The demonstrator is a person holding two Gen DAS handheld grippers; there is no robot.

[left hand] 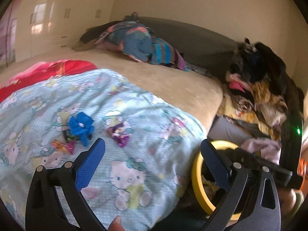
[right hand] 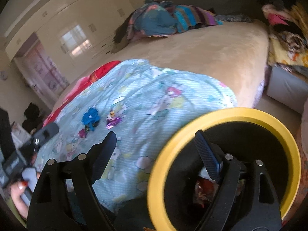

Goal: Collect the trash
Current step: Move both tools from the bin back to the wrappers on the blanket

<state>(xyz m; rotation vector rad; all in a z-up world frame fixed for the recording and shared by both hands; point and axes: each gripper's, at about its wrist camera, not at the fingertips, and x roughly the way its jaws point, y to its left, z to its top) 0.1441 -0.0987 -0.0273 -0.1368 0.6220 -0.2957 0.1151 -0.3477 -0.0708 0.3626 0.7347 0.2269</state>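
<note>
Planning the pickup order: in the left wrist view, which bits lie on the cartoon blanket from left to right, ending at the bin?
Orange-pink wrapper → blue crumpled piece → purple foil wrapper → yellow-rimmed bin.

We see a wide bed (left hand: 169, 80) under a tan plush cover, and across its near half lies a pale blue cartoon-cat blanket (left hand: 134, 134). On that blanket, toward nine o'clock in the left wrist view, sits a crumpled blue scrap (left hand: 80, 127); just beside it at three o'clock lies a shiny purple wrapper (left hand: 120, 134), and at its seven o'clock a small orange and pink wrapper (left hand: 64, 146). A red cloth (left hand: 57, 70) lies at the blanket's eleven o'clock edge. At twelve o'clock, on the far side of the bed, a heap of multicoloured clothes (left hand: 138, 44) rests on the tan cover.
</note>
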